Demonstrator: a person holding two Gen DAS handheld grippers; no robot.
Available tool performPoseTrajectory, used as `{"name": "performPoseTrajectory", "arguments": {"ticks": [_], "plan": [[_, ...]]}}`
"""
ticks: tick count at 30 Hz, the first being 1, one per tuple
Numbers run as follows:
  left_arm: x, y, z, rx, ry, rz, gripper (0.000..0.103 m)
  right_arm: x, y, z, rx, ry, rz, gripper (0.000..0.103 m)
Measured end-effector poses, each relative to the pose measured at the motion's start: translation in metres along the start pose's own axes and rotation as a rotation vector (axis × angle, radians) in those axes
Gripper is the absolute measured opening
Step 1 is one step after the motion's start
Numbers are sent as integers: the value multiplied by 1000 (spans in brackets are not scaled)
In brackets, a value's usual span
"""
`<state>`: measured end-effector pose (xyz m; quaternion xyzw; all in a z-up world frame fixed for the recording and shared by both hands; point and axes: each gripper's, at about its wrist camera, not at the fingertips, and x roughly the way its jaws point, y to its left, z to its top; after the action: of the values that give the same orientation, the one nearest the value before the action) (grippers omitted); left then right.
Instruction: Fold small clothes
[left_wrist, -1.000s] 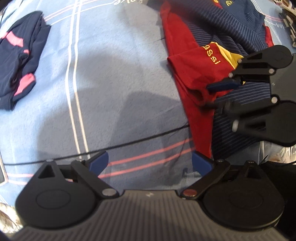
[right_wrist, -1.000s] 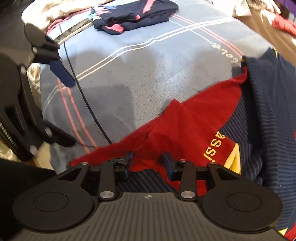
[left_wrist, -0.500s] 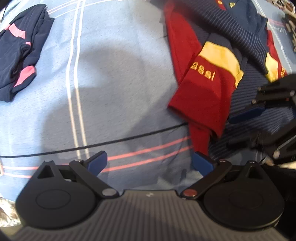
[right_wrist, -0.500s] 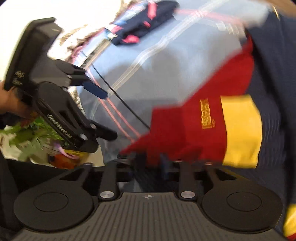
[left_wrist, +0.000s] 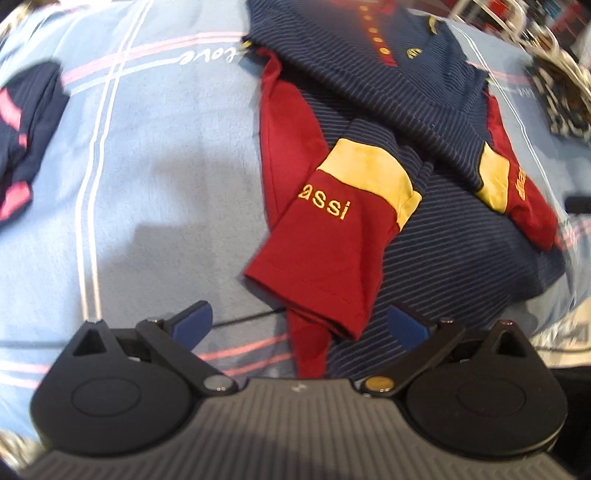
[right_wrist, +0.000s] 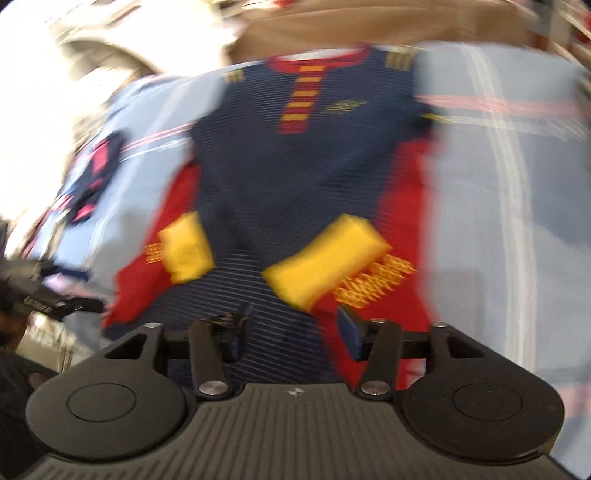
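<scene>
Nearest, the left gripper (left_wrist: 299, 326) gapes wide and empty over the red sleeve (left_wrist: 325, 236) stitched "assi", its first letters hidden by a fold; the right gripper (right_wrist: 291, 332) is parted, gripping nothing. The shirt (left_wrist: 373, 92) lies on the blue sheet (left_wrist: 147, 147) with both sleeves folded in. Farther, "love" reads upside down, and the right view is blurred.

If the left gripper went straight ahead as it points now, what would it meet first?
Most likely the red sleeve folded over the striped shirt, right between the open left gripper fingers; depth is unclear.
</scene>
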<state>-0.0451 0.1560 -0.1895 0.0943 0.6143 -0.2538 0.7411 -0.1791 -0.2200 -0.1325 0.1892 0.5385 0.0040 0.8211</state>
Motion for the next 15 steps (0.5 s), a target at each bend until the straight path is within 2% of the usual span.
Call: {"name": "performPoseTrajectory", "arguments": {"ticks": [3, 7, 10, 15], "plan": [[6, 3, -5, -108, 2, -24, 103, -8, -38, -10, 137, -8, -30, 93], [11, 11, -16, -198, -8, -51, 103, -4, -72, -27, 312, 2, 28, 92], [16, 10, -27, -217, -13, -37, 102, 3, -77, -36, 348, 31, 95, 92], [22, 6, -36, -263, -24, -51, 97, 16, -79, -42, 366, 45, 127, 90]]}}
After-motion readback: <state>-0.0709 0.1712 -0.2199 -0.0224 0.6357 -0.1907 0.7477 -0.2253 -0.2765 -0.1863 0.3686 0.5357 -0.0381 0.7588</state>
